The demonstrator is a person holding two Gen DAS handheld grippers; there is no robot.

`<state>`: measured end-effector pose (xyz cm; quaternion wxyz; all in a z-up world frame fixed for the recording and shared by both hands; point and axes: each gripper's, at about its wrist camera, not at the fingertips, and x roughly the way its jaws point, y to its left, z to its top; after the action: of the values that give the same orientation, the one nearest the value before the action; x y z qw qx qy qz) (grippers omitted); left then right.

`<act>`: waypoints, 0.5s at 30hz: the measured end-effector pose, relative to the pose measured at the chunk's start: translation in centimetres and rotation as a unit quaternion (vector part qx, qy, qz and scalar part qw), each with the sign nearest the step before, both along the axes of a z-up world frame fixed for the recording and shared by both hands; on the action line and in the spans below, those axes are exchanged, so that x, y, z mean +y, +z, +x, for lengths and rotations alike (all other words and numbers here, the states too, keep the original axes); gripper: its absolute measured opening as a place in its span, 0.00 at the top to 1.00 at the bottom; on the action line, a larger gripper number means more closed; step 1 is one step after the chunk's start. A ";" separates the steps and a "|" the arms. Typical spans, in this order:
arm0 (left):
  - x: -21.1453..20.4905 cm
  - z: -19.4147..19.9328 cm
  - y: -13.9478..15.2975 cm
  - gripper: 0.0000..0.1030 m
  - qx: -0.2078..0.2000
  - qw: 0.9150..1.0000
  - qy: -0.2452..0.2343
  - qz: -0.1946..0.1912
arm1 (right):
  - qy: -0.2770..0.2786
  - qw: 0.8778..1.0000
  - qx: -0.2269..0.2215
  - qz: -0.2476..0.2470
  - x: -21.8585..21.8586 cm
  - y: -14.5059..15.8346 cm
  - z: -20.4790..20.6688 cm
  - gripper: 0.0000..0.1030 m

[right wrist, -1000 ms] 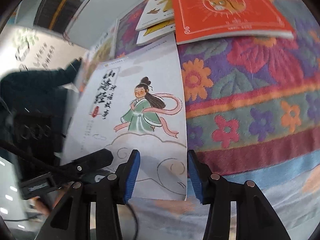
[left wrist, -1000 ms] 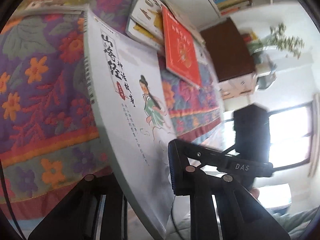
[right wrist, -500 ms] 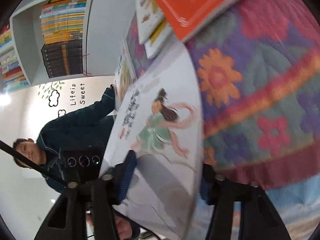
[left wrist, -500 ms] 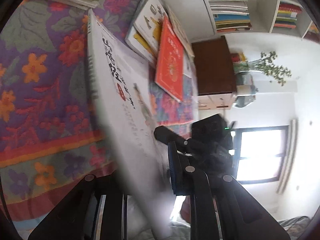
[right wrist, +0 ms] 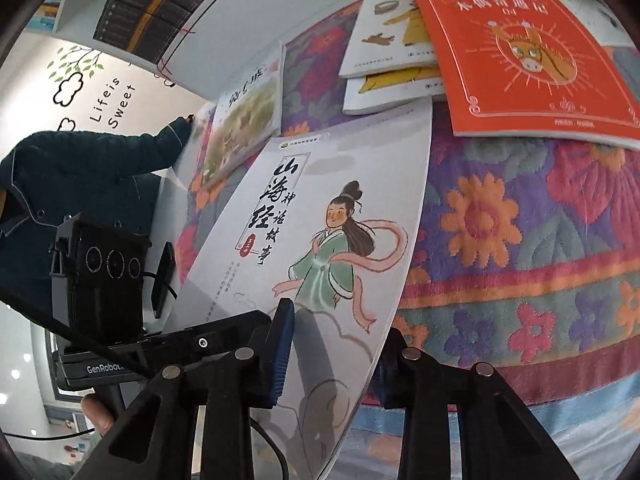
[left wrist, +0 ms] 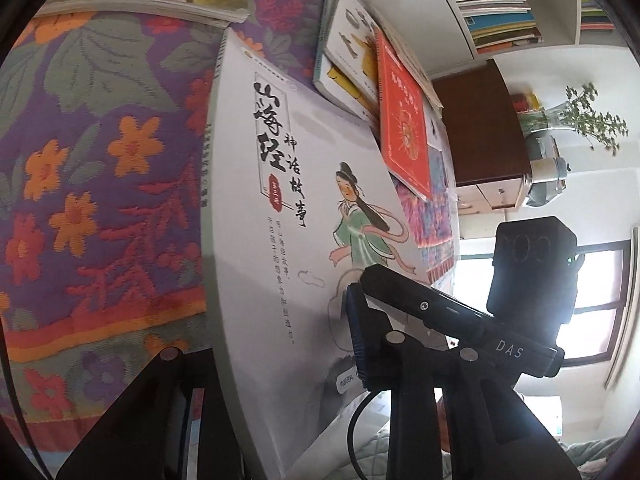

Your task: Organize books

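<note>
Bright daylight, blown-out window point(left wrist: 592, 300) (glare), fisheye-warped dark edges

The left claw point(left wrist: 280, 364) points down at a slant, its jaws straddling the near corner of the white picture book point(left wrist: 288, 240); they have just been opening, and whether the pads press the cover cannot be told. The right claw point(right wrist: 332, 352) slants down steeply at the same book's near edge, its jaws just having closed in, blue pad point(right wrist: 280, 352) against the cover and the other finger beneath. A dark-sleeved arm point(right wrist: 100, 160) reaches beyond the book, and a thumb point(right wrist: 96, 414) curls under the left handle.
</note>
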<state>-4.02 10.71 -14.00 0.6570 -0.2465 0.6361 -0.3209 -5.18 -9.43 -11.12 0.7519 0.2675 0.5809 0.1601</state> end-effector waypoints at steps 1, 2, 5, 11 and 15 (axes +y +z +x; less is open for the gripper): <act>0.0 0.0 -0.1 0.76 0.001 1.000 -0.001 0.000 | -0.002 1.000 0.003 0.003 -0.1 -0.2 0.0 0.68; 0.0 0.0 -0.2 0.76 0.001 1.000 -0.002 0.002 | -0.003 1.000 0.005 0.005 0.0 -0.4 0.0 0.68; 0.1 0.0 -0.2 0.76 -0.002 1.000 -0.004 0.005 | -0.007 1.000 0.006 0.003 0.1 -0.4 -0.3 0.68; 0.2 -0.1 0.8 0.76 -0.027 1.000 -0.007 0.003 | 0.004 1.000 -0.014 -0.024 0.8 0.8 -0.6 0.68; 0.3 -0.1 2.1 0.76 -0.058 0.998 -0.009 0.013 | 0.038 0.995 -0.047 -0.073 2.5 2.7 -0.4 0.68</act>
<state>-4.08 10.96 -11.88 0.6928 -0.2131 0.6036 -0.3322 -5.63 -6.95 -8.42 0.7894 0.1813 0.5649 0.1580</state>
